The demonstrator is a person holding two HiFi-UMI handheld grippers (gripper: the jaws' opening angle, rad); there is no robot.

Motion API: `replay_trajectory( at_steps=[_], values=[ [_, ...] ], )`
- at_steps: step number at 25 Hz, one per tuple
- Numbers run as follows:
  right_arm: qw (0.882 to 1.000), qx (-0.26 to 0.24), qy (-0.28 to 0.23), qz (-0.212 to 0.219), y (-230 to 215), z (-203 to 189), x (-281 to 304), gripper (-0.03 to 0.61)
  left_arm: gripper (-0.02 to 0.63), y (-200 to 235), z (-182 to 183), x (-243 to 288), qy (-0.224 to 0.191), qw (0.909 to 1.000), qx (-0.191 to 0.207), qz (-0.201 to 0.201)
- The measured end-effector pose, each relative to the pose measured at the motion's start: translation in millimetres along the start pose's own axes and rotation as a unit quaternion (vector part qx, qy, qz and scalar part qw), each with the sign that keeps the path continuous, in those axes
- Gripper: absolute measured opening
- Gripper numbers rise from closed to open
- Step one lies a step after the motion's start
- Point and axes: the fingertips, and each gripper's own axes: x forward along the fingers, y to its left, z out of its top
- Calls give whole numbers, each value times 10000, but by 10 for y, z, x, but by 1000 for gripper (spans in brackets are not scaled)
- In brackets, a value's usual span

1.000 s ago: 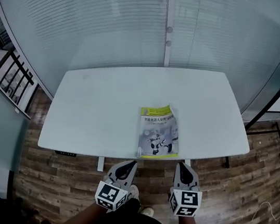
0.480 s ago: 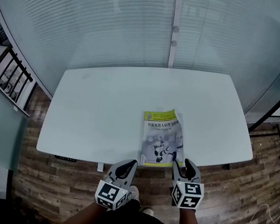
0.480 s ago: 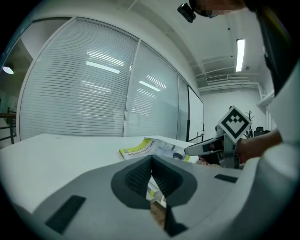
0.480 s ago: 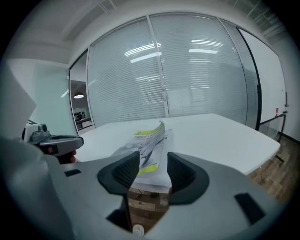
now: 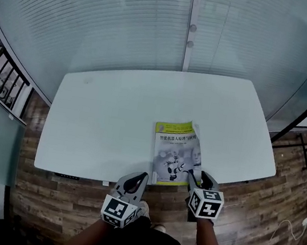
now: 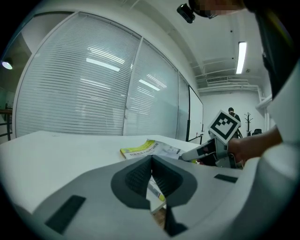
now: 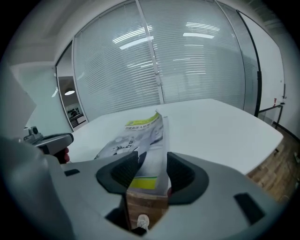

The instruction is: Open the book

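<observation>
A white table (image 5: pixel 113 118) is set before a glass wall (image 5: pixel 241 40) screened by blinds (image 5: pixel 100 24), over a wooden floor (image 5: pixel 282 185). A book (image 5: pixel 175 151) is laid shut and flat near the table's front edge, cover up, its lower end almost at that edge, within easy reach of the person standing there.

The right gripper (image 5: pixel 200 178) is brought to the book's near right corner. Its jaws have just been opening and are held wide apart, with the corner seen between them but pressed by neither pad. This placing is judged to be a setup for catching the cover's free edge, the spine being taken to lie along the left side.

The left gripper (image 5: pixel 142 176) is held just off the table's front edge, left of the book, its jaws closed together on nothing. It is judged to be on hand to steady the book.

On the cover, yellow-green bands are printed at top and bottom, with a line of dark Chinese characters under the upper band and a small robot figure below. The characters are too small to be read with confidence. Square black-and-white markers (image 5: pixel 205 203) are carried on both grippers.
</observation>
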Motion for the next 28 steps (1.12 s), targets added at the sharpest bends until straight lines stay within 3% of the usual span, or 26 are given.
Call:
replay_trajectory(
  at_steps=[4,9,13,17,28],
  values=[
    [9996,17,240,-135,-78,-50,67,204,11,54,1,69,1,9999,-67,-83],
    [9959,144,886,-100,-119,-125,191,207,11,107,106,151,14,9995,71,-299],
    [9901,765,1157,232,-121,-186,220,201,11,92,137,196,-38,9985,127,-530],
    [9861,1069,1220,360,-117,-197,213,195,11,56,64,203,29,9974,124,-715],
    [9834,1335,1015,695,-146,-171,192,159,11,92,11,195,171,9985,-42,-518]
  ],
)
